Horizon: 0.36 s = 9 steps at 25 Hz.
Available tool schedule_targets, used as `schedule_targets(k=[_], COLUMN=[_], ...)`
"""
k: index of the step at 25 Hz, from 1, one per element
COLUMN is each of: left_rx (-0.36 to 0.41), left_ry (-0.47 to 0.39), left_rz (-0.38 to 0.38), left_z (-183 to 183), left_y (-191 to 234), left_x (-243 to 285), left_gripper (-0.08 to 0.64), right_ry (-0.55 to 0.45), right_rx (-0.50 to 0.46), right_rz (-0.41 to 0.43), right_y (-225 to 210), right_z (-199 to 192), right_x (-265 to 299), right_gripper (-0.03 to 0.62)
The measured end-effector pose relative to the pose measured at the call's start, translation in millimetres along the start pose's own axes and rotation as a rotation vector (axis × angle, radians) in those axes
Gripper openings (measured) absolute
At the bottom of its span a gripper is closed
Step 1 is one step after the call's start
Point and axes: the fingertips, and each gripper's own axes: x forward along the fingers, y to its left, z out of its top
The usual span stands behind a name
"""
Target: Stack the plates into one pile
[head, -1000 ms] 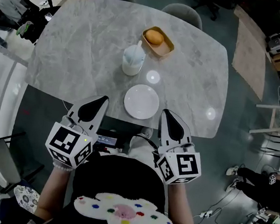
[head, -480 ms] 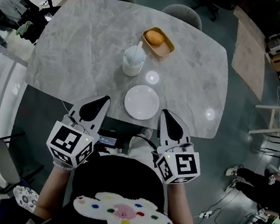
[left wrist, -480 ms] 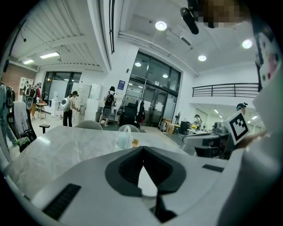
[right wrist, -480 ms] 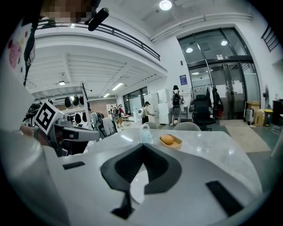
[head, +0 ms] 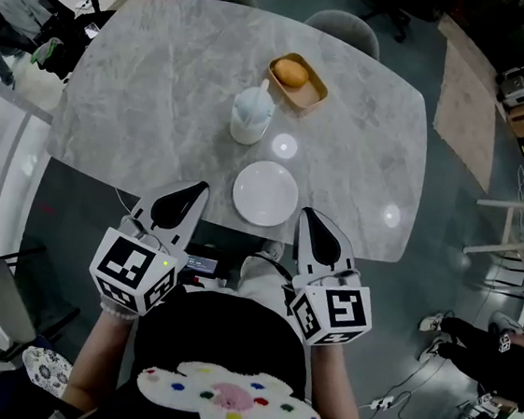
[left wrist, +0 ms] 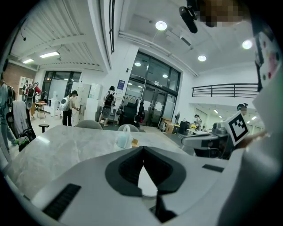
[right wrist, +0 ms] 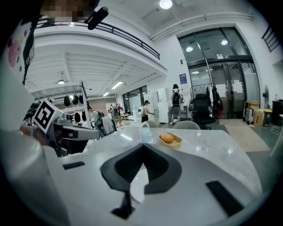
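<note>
A round white plate (head: 266, 193) lies near the front edge of the grey marble table (head: 154, 88); I cannot tell whether it is one plate or a pile. My left gripper (head: 198, 188) is shut and empty, just left of the plate at the table's edge. To the plate's right, my right gripper (head: 307, 213) is also shut and holds nothing. In the left gripper view the plate (left wrist: 146, 182) shows below the closed jaw tips (left wrist: 143, 148). The right gripper view shows the plate (right wrist: 136, 189) under its closed tips (right wrist: 142, 145).
A white cup (head: 250, 114) with a handle sticking out stands behind the plate. An orange tray (head: 297, 79) with a round orange item sits further back. Two chairs (head: 343, 25) stand at the far side. People move in the background hall (left wrist: 70, 108).
</note>
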Motion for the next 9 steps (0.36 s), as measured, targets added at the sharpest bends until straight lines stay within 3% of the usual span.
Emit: schedule_targets(k=[9], left_rx=[0.000], left_ry=[0.006], left_rz=[-0.001], left_z=[-2.4], left_y=[0.9], left_x=[1.5], left_gripper=[0.011], right_ry=[0.014], right_rx=[0.005], right_rz=[-0.008], right_y=[-2.8], right_z=[-6.1], right_x=[0.8], right_gripper=[0.002])
